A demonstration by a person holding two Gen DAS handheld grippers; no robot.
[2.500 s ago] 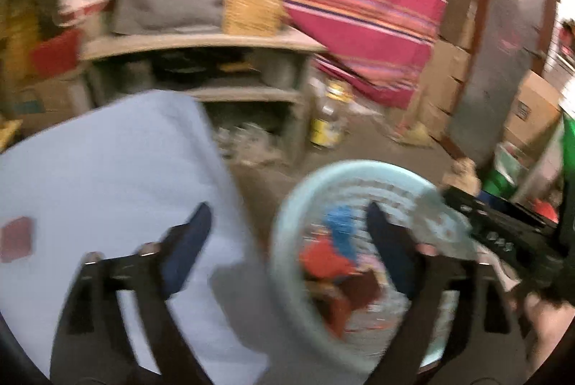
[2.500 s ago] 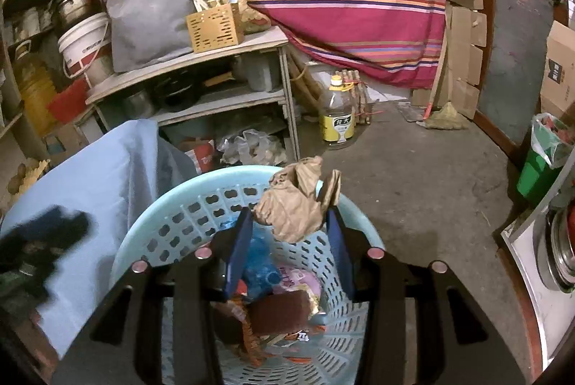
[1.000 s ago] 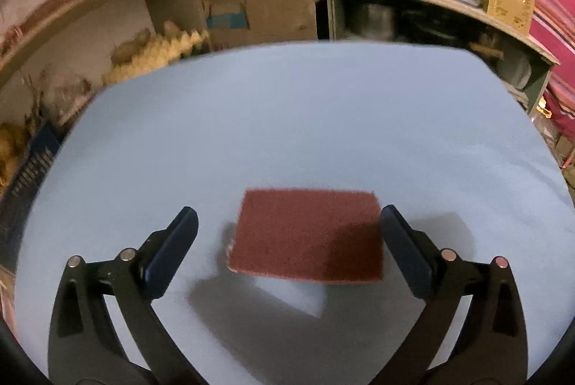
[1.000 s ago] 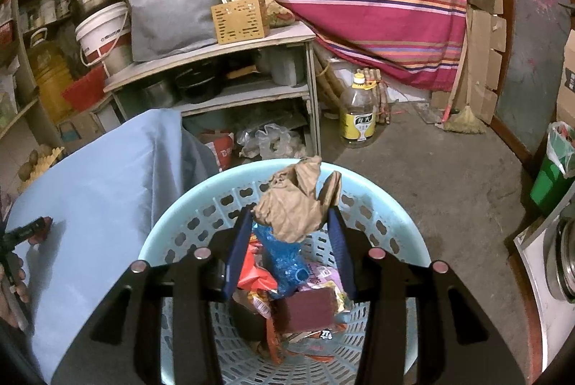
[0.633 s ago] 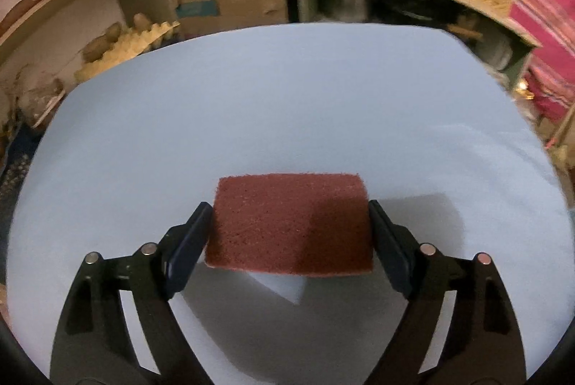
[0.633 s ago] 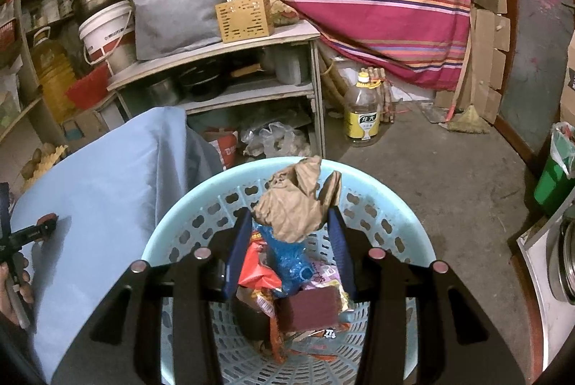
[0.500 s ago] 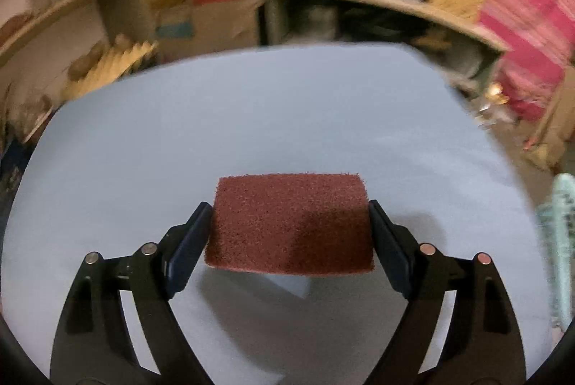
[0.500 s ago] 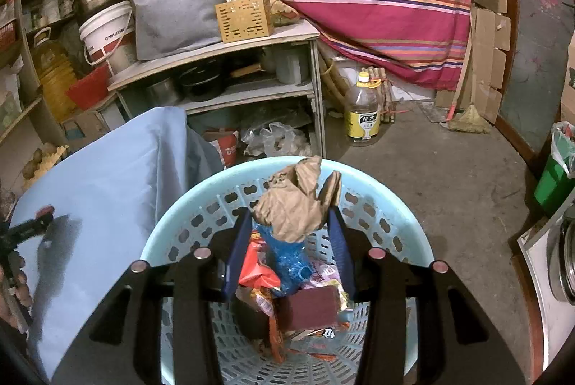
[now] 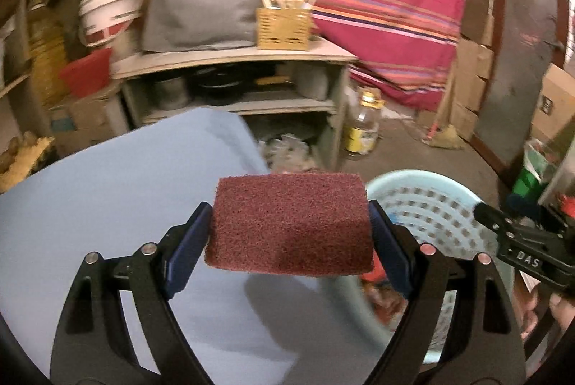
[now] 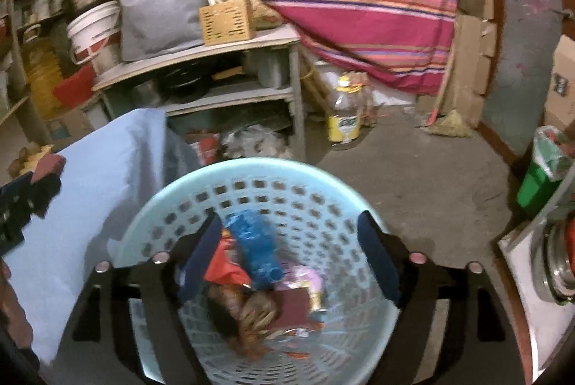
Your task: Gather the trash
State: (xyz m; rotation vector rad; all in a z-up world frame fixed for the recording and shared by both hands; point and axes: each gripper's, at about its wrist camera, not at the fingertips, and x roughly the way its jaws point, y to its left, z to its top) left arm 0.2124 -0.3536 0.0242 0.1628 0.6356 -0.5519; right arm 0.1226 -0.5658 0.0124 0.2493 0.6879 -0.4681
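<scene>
The left wrist view alone shows the flat, dark red, rectangular scouring pad (image 9: 290, 224) whole: it sits crosswise between the blue pads of the left gripper (image 9: 289, 239), both pads pressed to its short ends, and it is lifted clear of the pale blue cloth-covered table (image 9: 107, 205), whose edge lies beneath it. The same view catches only the rim and part of the wall of the light blue perforated plastic basket (image 9: 424, 201), to the right of the pad and lower down. At its right edge the black body of the right gripper (image 9: 528, 241) reaches in, marked "DAS" in white letters, with part of the person's hand (image 9: 553, 309) behind it.

The right wrist view looks down into the basket (image 10: 323, 191) from straight above and shows its contents: a crumpled brown paper wad (image 10: 257, 316), a blue crinkled wrapper (image 10: 257, 248), an orange-red wrapper (image 10: 224, 264) and a dark red pad (image 10: 294, 307). The right gripper (image 10: 289, 253) points steeply down over them; its jaws have just been opening and now stand wide apart with nothing between the pads. At the left edge of this view the left gripper (image 10: 21, 205) appears blurred above the table (image 10: 90, 191).

The yellow label on the clear plastic jug (image 10: 344, 113) on the floor is too small to read.
</scene>
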